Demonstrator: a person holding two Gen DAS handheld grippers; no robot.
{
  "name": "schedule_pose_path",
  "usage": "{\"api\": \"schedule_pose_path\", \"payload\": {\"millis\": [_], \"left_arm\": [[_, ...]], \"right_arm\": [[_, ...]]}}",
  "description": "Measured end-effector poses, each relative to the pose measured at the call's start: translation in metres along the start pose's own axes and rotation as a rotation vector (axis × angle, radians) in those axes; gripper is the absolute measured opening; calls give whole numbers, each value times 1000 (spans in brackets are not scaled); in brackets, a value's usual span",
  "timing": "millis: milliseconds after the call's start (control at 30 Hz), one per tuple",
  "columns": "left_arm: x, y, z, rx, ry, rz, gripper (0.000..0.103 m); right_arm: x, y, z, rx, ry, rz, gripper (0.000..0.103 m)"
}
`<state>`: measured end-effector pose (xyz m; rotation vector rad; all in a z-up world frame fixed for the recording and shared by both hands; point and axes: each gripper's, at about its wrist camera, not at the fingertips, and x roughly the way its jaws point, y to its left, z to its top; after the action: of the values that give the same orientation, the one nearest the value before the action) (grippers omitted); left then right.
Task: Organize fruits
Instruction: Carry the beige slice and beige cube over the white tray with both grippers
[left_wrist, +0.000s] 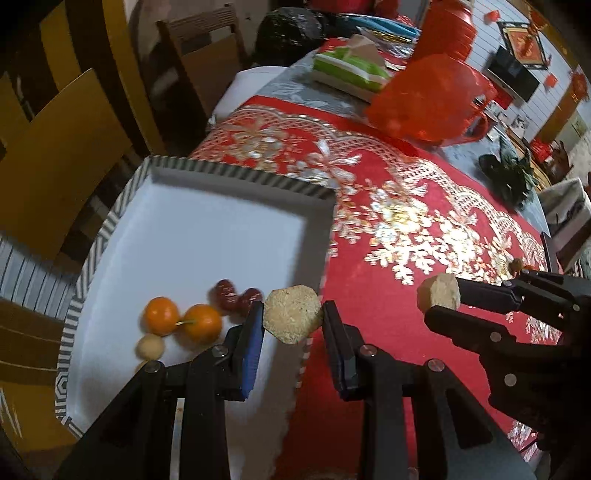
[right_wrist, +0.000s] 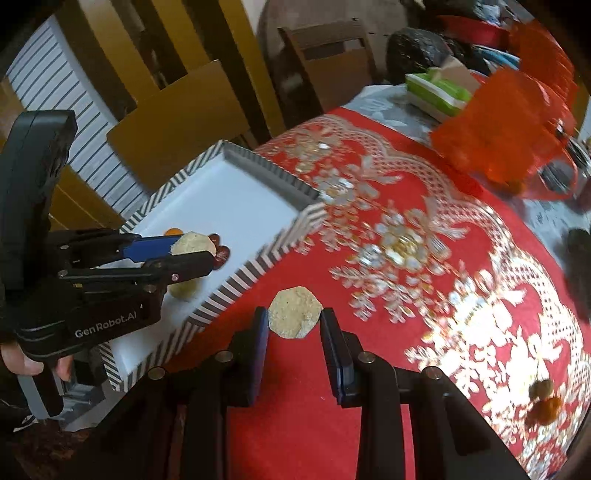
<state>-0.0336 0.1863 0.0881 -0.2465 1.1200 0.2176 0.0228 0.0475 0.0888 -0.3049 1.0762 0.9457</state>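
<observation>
My left gripper is shut on a pale beige, eight-sided fruit chunk and hangs over the near right rim of a white tray with a black-and-white striped edge. Two small oranges, dark red fruits and a pale round fruit lie in the tray. My right gripper is shut on a second beige chunk above the red tablecloth, just right of the tray. The right wrist view also shows the left gripper, and the left wrist view shows the right gripper.
A small brown fruit and an orange one lie on the cloth at the right. A red translucent plastic bag, a green tissue pack and a dark green object stand farther back. Wooden chairs line the left side.
</observation>
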Motion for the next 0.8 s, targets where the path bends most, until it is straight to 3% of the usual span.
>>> {"api": "schedule_pose_path", "payload": {"millis": [433, 800], "left_arm": [[3, 63, -18, -108, 33, 48, 31], [17, 81, -30, -130, 82, 23, 31]], "right_arm": [[42, 43, 45, -107, 24, 55, 31], [108, 51, 77, -125, 107, 52, 31]]}}
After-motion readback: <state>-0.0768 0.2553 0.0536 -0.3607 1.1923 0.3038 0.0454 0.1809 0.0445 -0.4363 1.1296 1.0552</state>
